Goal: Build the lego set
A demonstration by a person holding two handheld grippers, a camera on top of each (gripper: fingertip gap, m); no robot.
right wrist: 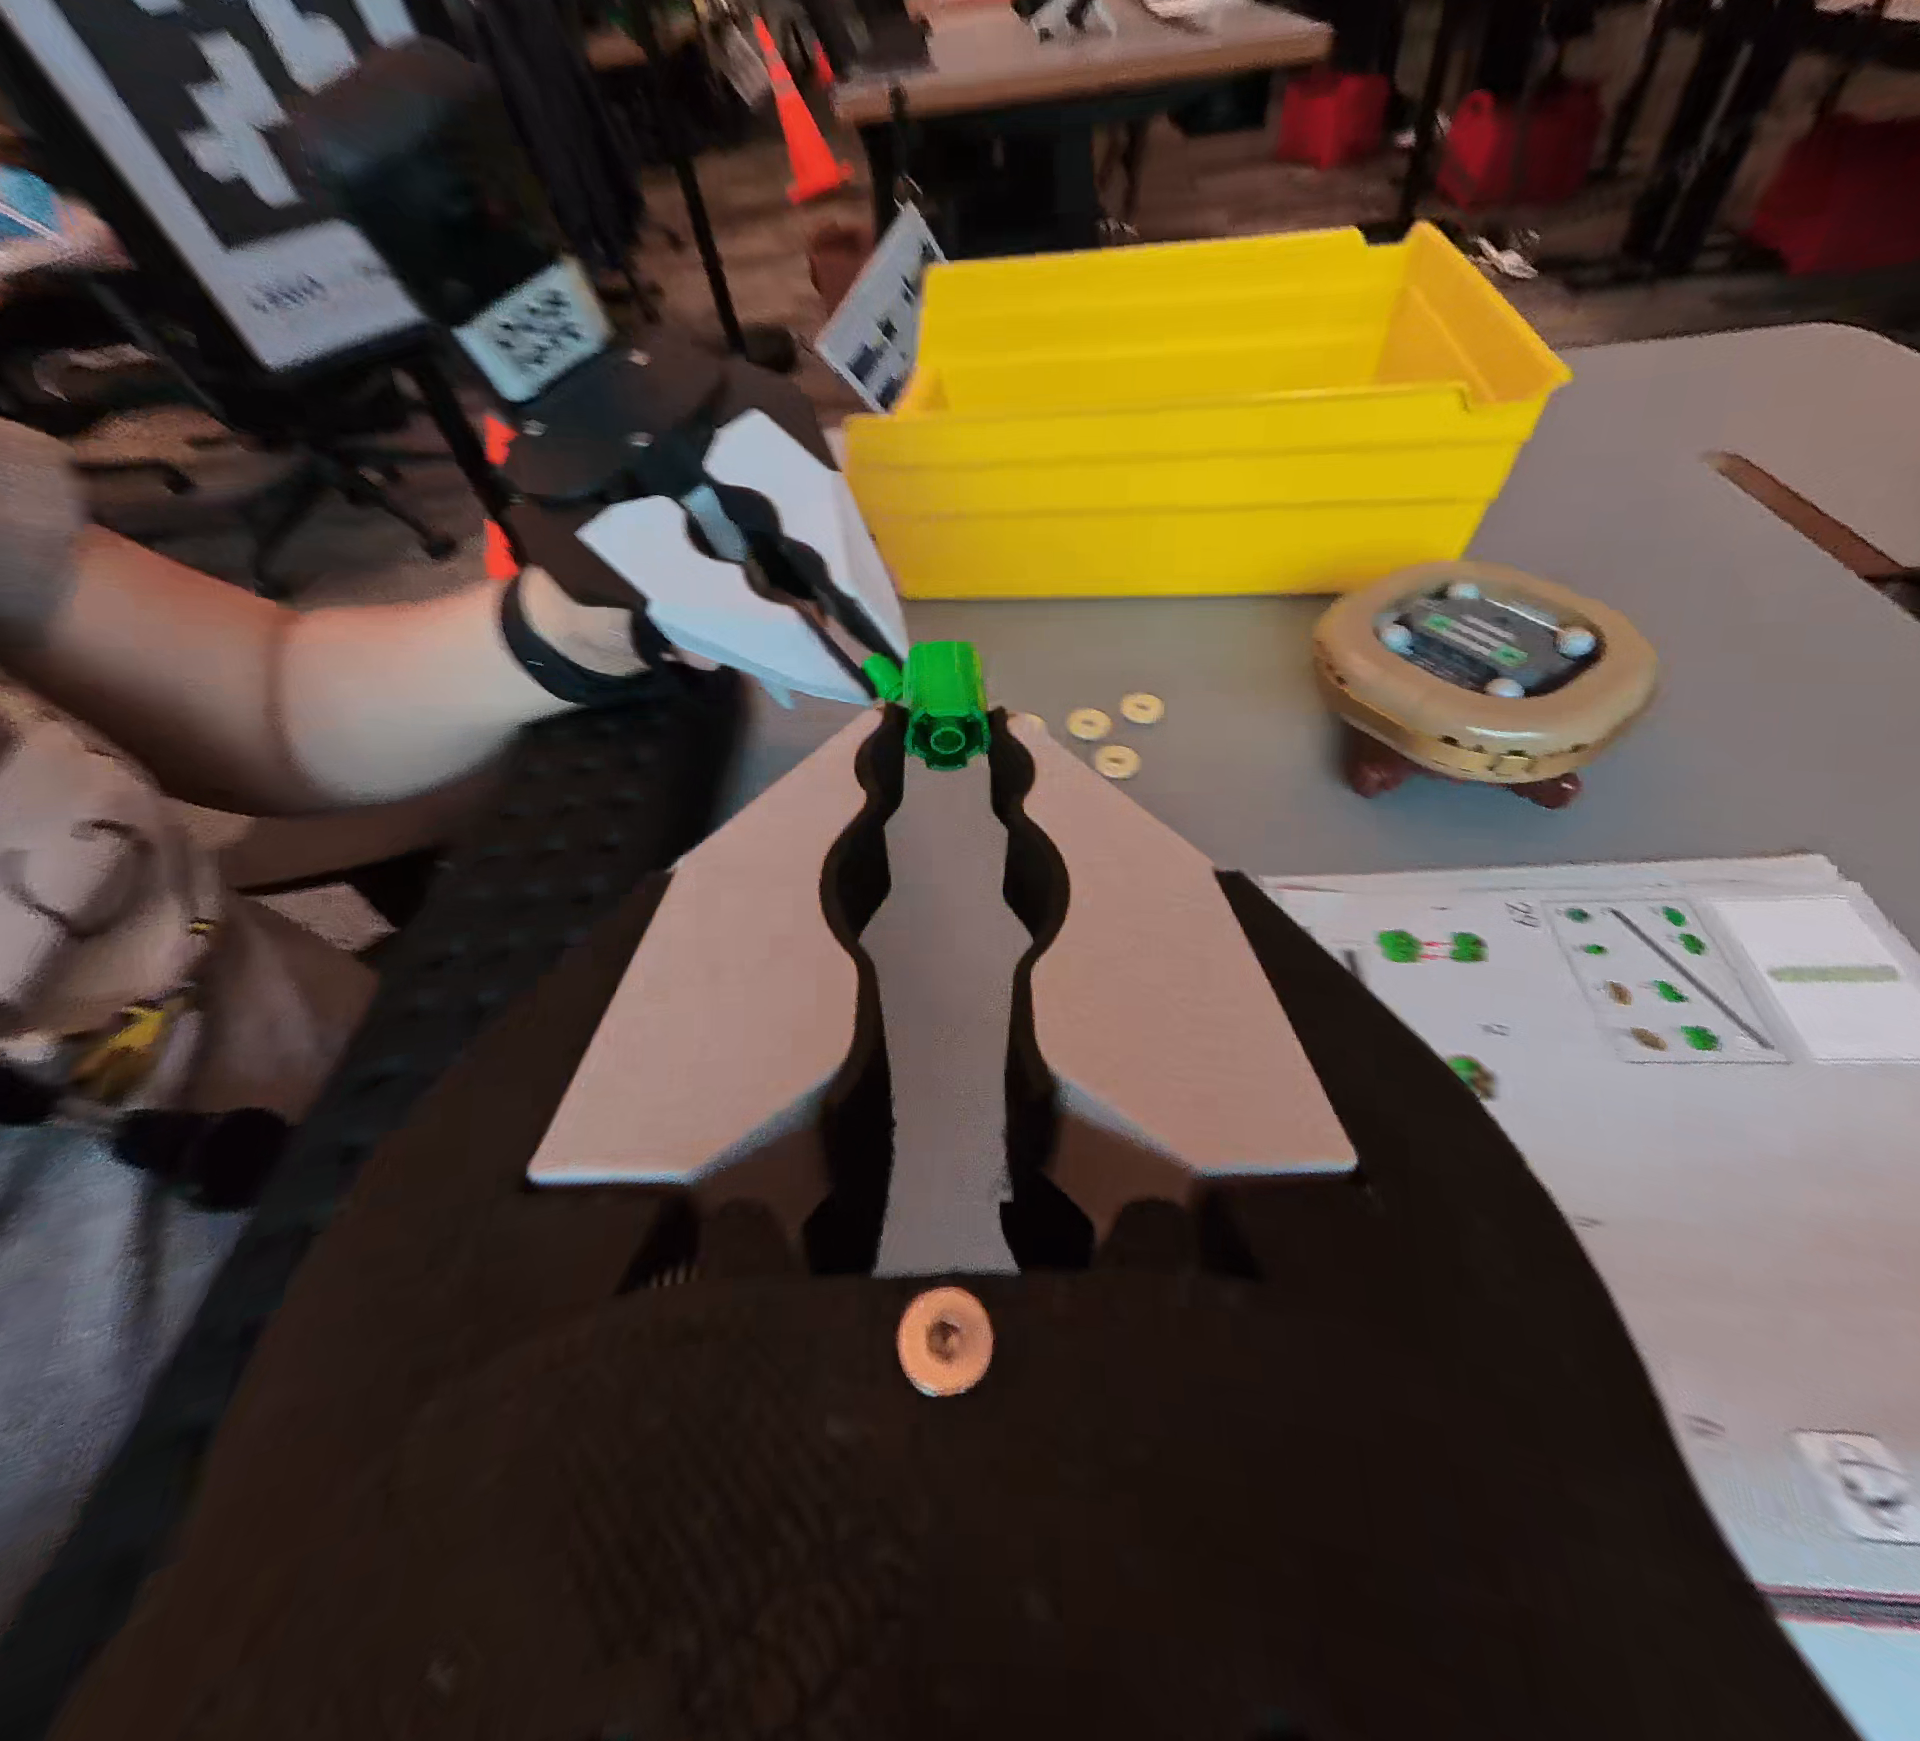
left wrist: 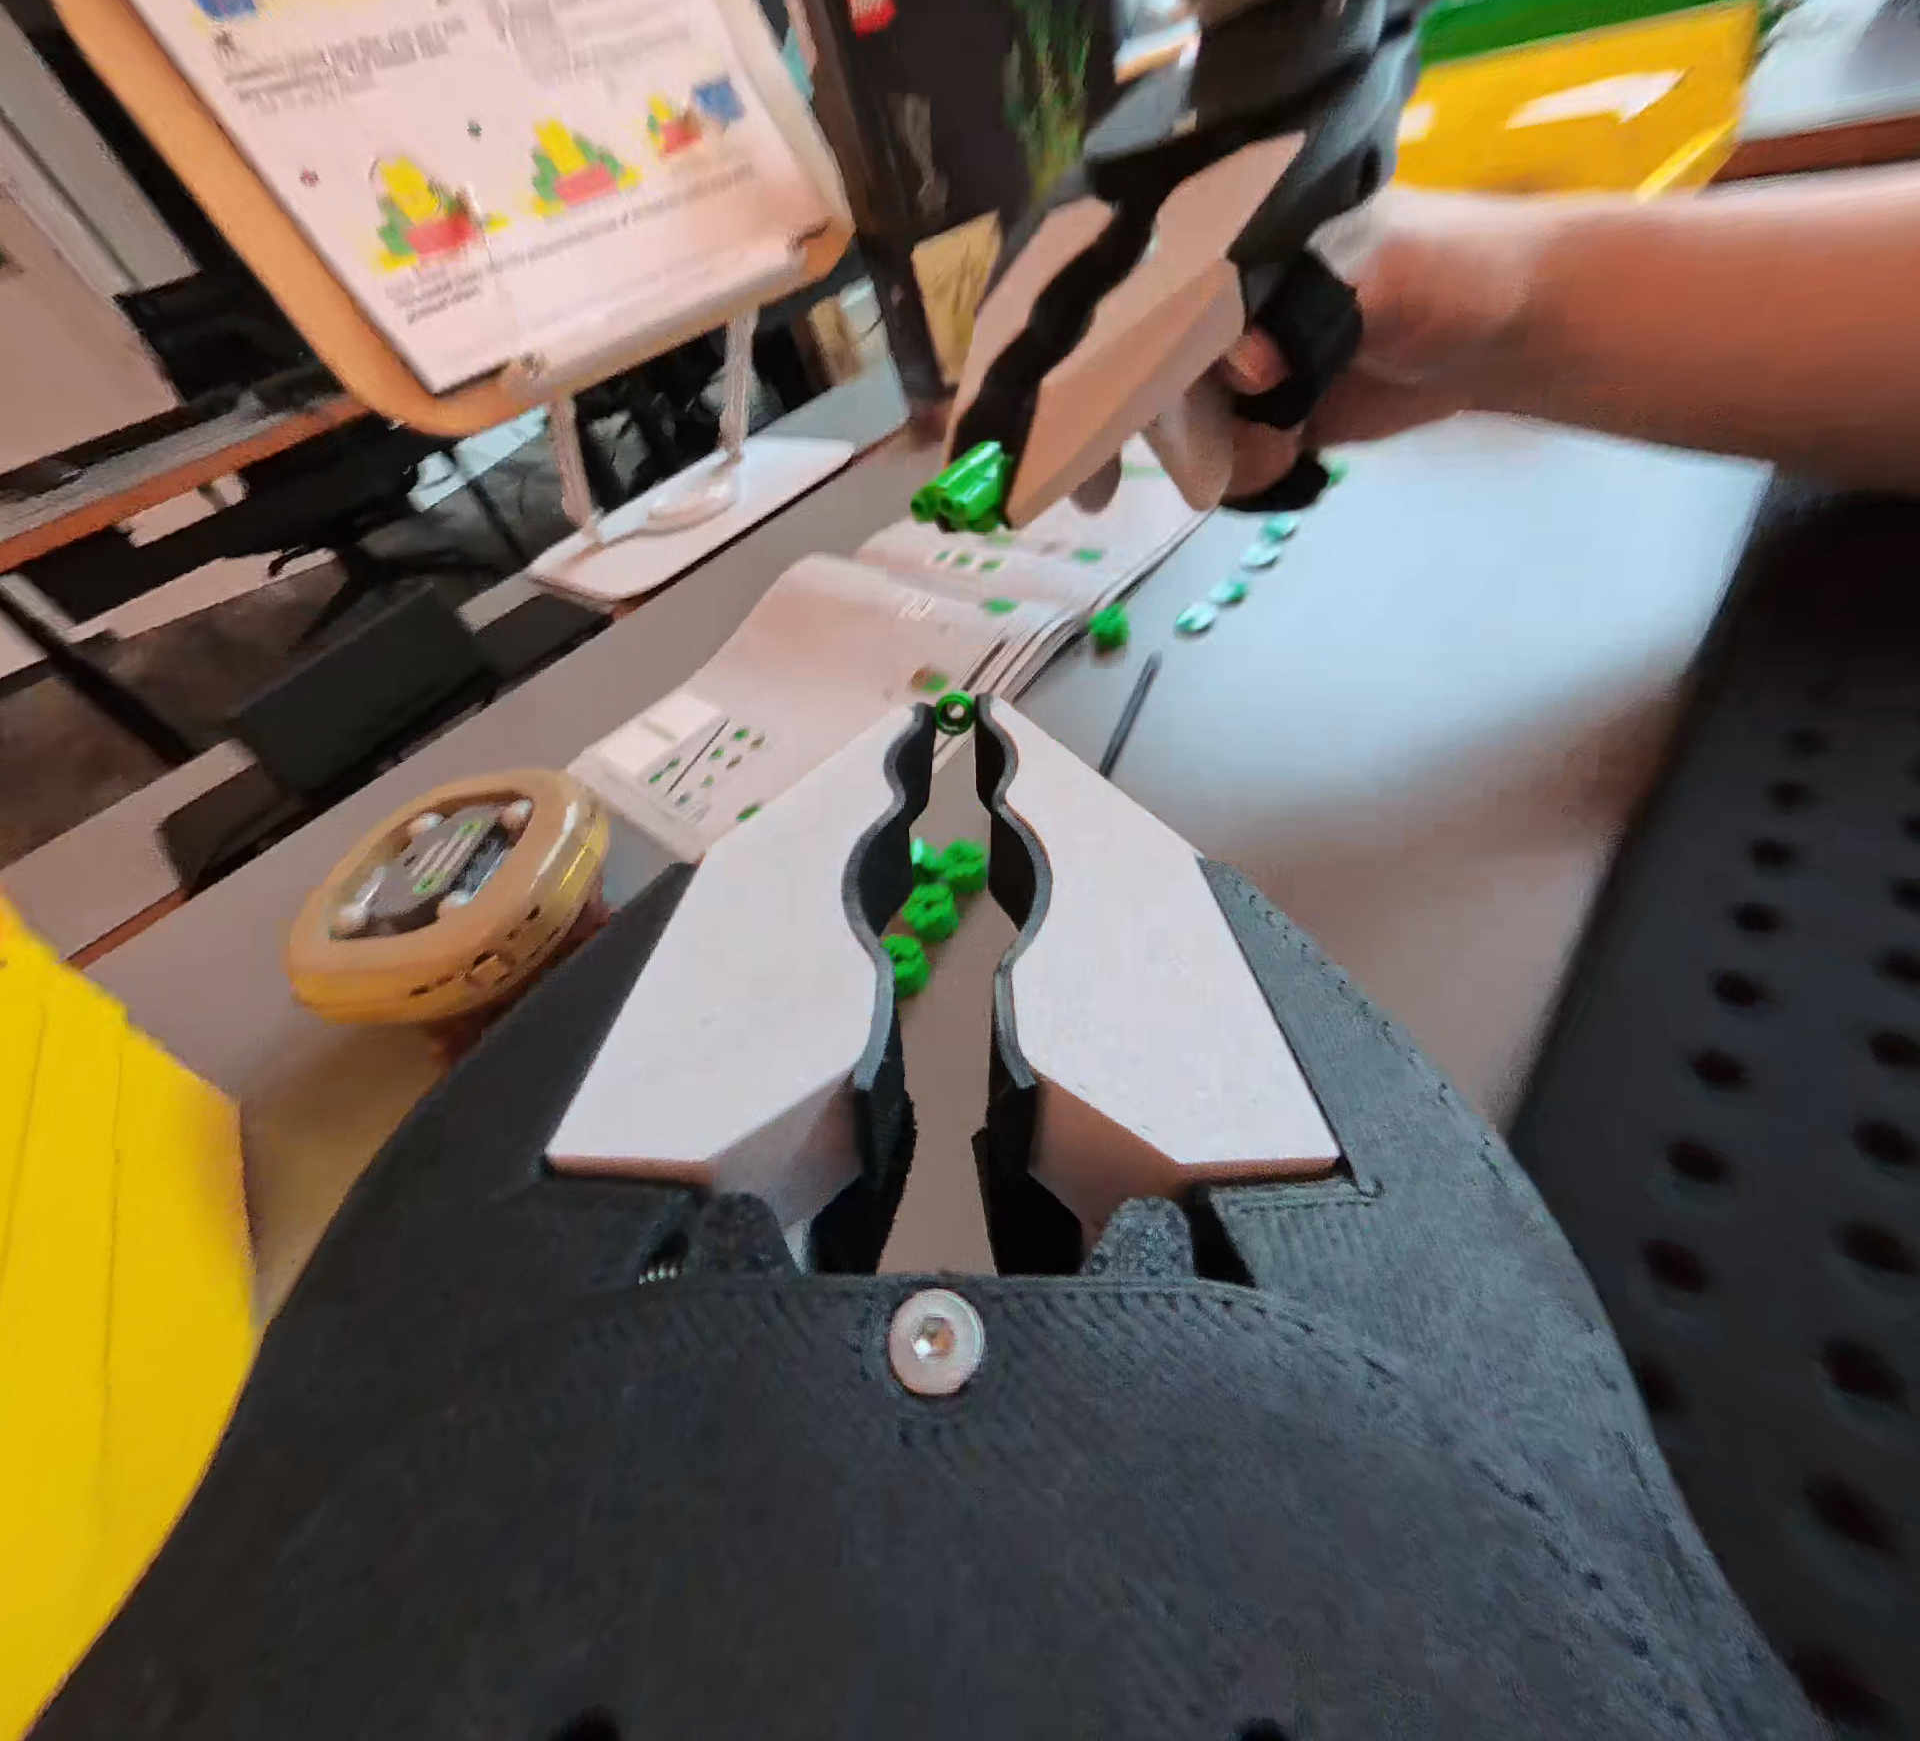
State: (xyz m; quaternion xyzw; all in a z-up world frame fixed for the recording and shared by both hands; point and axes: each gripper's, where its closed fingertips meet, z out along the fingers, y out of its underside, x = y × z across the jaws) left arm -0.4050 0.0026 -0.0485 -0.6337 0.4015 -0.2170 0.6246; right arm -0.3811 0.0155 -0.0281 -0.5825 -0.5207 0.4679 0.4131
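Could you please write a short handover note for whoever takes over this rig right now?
Left gripper: shut on a small green round piece at its fingertips, held above the open instruction booklet.
Right gripper: shut on a larger green cylindrical piece, raised above the table. In the right wrist view the two green pieces look close together, tip to tip; contact cannot be told.
On the table: loose green pieces, tan round pieces, a thin black rod, the round tan base and a yellow bin.
Done: both pieces picked up.
Left: join them, then continue with the loose parts.
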